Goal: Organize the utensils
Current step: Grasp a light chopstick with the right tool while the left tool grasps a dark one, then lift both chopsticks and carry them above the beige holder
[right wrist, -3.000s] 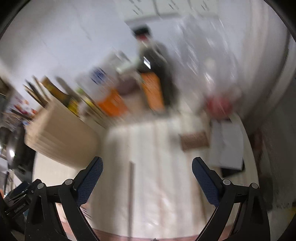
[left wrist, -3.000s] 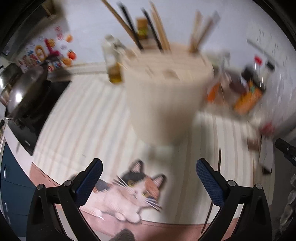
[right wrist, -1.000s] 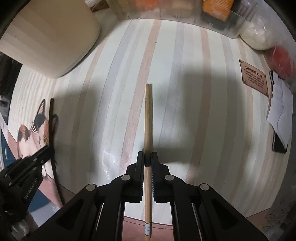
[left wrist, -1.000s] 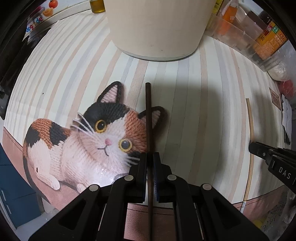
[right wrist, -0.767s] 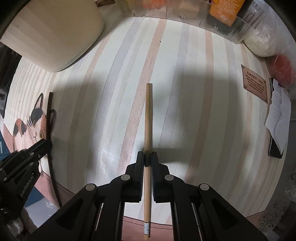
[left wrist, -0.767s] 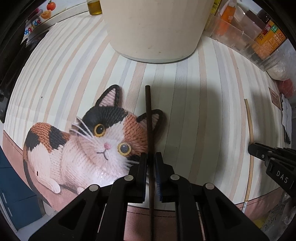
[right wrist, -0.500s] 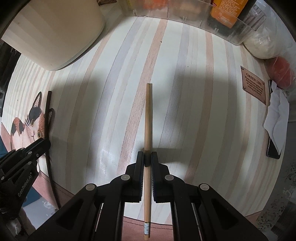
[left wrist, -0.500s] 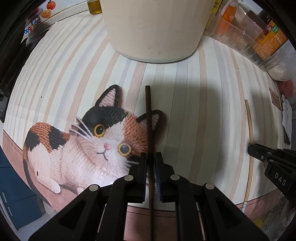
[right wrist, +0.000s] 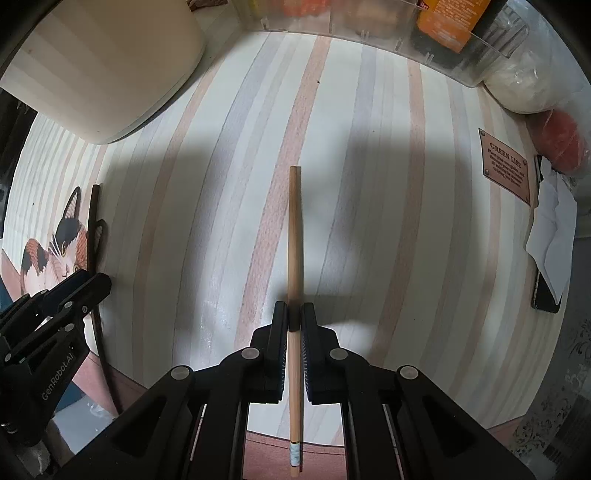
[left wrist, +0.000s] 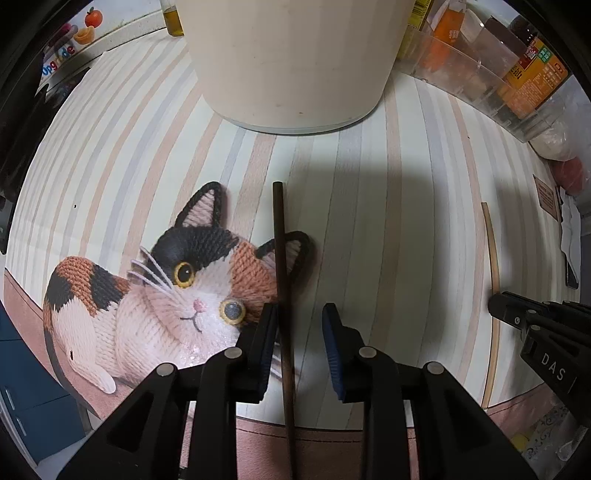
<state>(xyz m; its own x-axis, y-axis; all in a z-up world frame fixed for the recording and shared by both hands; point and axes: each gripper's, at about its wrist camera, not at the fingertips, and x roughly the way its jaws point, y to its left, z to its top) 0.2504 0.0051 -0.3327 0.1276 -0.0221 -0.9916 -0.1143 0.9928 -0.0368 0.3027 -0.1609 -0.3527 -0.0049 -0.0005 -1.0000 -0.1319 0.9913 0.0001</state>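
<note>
A dark brown chopstick [left wrist: 282,280] lies on the striped mat across the cat picture's ear. My left gripper [left wrist: 300,325] is open around it, the stick beside the left pad, a gap to the right pad. My right gripper [right wrist: 294,321] is shut on a light wooden chopstick [right wrist: 294,236] that points away from me. The light chopstick also shows in the left wrist view [left wrist: 493,269], and the dark one in the right wrist view [right wrist: 92,229]. The cream utensil holder [left wrist: 288,55] stands at the back; it also shows in the right wrist view [right wrist: 96,62].
A clear organizer [left wrist: 476,66] with bottles and packets lines the back right. A red object [right wrist: 561,140], a brown label [right wrist: 508,171], white paper [right wrist: 554,236] and a dark phone [right wrist: 545,291] lie at the right edge. An oil bottle [left wrist: 173,20] stands back left.
My left gripper's jaws have opened off the dark chopstick, which stays on the mat. My right gripper stays shut on the light chopstick, hardly moved.
</note>
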